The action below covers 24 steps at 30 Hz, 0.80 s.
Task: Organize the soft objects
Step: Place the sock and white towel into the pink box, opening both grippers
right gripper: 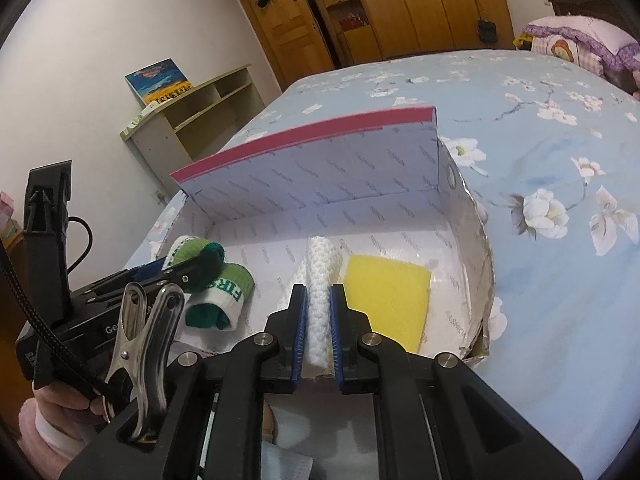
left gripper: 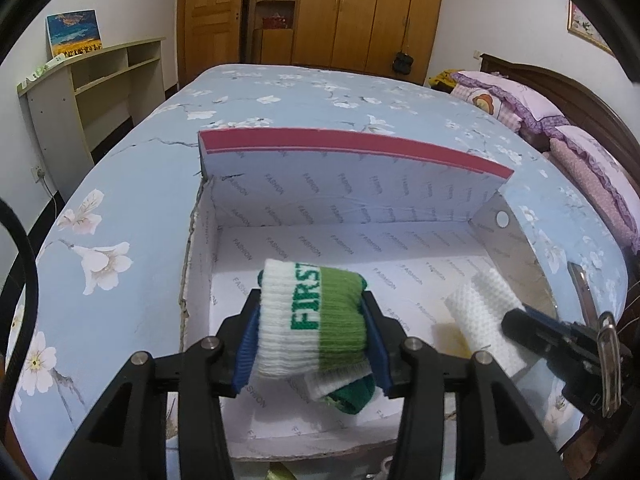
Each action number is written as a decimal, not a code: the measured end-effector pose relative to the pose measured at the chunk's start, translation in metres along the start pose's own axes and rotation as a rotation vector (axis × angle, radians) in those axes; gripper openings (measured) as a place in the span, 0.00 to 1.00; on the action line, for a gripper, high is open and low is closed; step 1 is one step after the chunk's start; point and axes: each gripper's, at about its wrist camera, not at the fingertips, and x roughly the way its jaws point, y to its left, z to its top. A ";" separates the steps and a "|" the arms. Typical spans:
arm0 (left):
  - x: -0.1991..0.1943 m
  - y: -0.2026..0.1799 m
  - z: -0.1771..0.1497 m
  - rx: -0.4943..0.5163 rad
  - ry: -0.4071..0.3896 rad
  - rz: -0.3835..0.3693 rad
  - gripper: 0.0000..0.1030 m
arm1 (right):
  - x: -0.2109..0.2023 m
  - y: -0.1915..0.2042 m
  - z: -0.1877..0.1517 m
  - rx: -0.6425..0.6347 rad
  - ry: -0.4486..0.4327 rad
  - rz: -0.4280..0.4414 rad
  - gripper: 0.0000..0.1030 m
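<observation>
Left claw (left gripper: 312, 336) clasps rolled sock (left gripper: 316, 320); right claw (right gripper: 319, 336) pinches white cloth (right gripper: 320, 280); lower both fully into shoebox (left gripper: 360, 208) before releasing.

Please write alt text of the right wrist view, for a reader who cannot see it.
The right gripper is shut on a rolled white knitted cloth over an open cardboard box on a floral blue bed. Inside the box, a yellow sponge lies to the right; the left gripper holds a green and white sock.
</observation>
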 end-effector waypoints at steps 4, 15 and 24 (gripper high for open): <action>0.002 0.001 0.001 0.001 0.012 0.012 0.51 | 0.002 -0.002 -0.002 0.009 0.002 0.011 0.12; -0.010 0.005 0.002 -0.021 0.003 0.029 0.61 | -0.009 -0.001 -0.001 0.014 -0.049 0.006 0.36; -0.027 0.007 0.000 -0.029 -0.015 0.019 0.63 | -0.026 0.004 -0.002 0.007 -0.080 0.019 0.42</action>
